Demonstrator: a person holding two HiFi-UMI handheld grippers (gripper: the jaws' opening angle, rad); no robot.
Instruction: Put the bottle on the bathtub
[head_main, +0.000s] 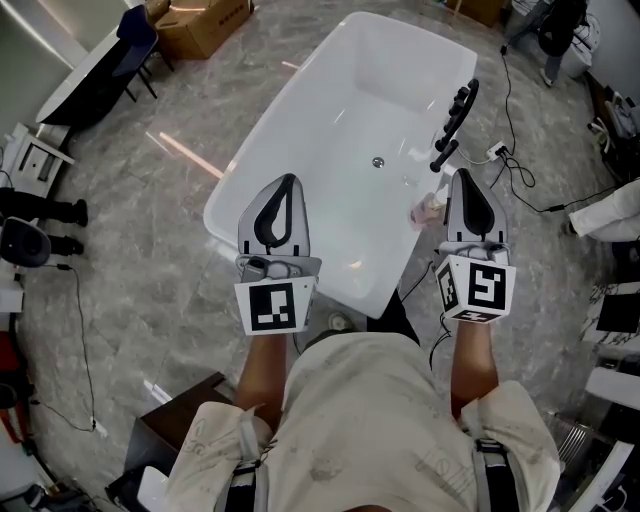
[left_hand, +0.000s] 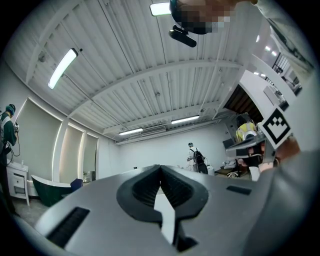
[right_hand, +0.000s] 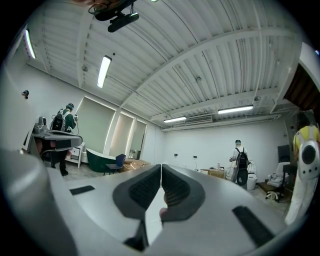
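- Below you on the grey marbled floor (head_main: 150, 250) stands the white bathtub (head_main: 330, 130), its far end angled away to your right, with the drain (head_main: 377, 161) showing in its bare bottom.
- On the tub's right rim a black faucet (head_main: 455, 125) stands, and nearer to you on that same rim is the bottle (head_main: 428, 208), small and pinkish, too blurred to tell more.
- Your right gripper (head_main: 462, 175) hangs over that rim with the bottle just beside its left flank. Whether they touch cannot be told.
- Your right gripper's own view shows the jaws clenched, the ribbed pads (right_hand: 175, 190) meeting at the tip (right_hand: 161, 166). A small pinkish patch shows low in the gap behind the tip, and what it is cannot be made out.
- Your left gripper (head_main: 288, 180) is held over the tub's near left corner, well apart from the bottle.
- Its own view shows the jaws clenched as well, tips together (left_hand: 160, 167) and nothing between the pads (left_hand: 145, 192).
- Both grippers point up and away from you: their views take in the ribbed ceiling and the far room.
- Each gripper's marker cube faces your head camera, left (head_main: 275, 305) and right (head_main: 475, 288).
- A cardboard box (head_main: 200, 22) sits on the floor beyond the tub's left side.
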